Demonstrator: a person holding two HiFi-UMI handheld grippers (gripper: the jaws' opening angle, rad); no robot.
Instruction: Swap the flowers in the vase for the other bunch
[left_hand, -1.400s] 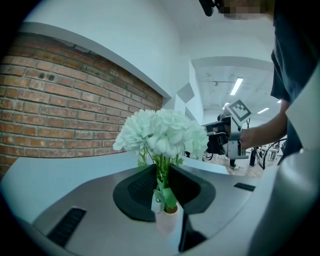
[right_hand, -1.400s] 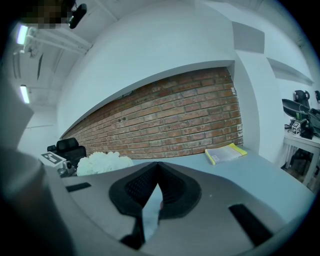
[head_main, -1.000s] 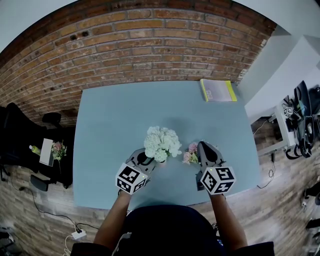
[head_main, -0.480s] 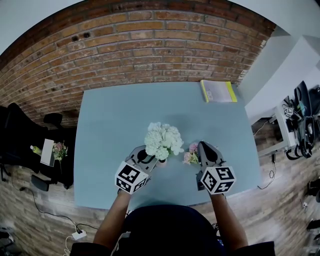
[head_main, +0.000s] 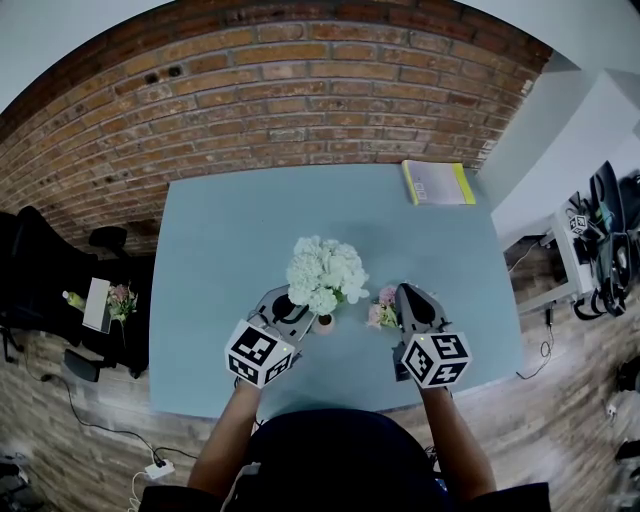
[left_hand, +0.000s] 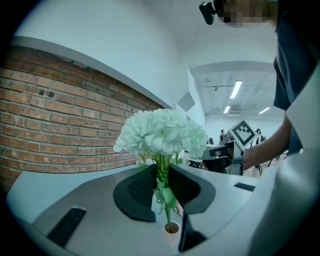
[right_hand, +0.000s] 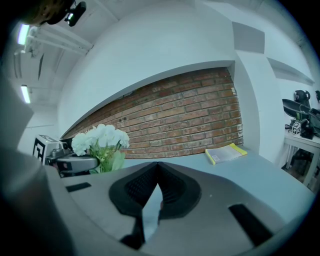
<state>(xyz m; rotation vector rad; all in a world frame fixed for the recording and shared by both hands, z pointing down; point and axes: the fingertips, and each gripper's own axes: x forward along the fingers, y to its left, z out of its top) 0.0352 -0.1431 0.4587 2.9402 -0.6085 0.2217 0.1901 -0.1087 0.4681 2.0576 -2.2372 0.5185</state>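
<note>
My left gripper (head_main: 297, 311) is shut on the green stems of the white flower bunch (head_main: 325, 274), just under the blooms (left_hand: 162, 132). Directly beneath, the small pinkish vase (head_main: 324, 323) stands on the table, and its round mouth (left_hand: 171, 228) shows with the lowest stem tip hanging at it. The pink bunch (head_main: 381, 308) lies on the table just left of my right gripper (head_main: 408, 293). In the right gripper view the right gripper (right_hand: 157, 180) has its jaws shut with no flowers between them. The white bunch (right_hand: 100, 139) shows at that view's left.
The blue-grey table (head_main: 240, 220) stands against a brick wall (head_main: 300, 90). A yellow-edged book (head_main: 436, 181) lies at its far right corner. Left of the table stands a dark chair (head_main: 40, 270) with a small pink bouquet (head_main: 118, 300). Shelving and gear stand at the right.
My left gripper has risen with the white bunch, so the vase now shows apart below the blooms. The right gripper and pink bunch have stayed still.
</note>
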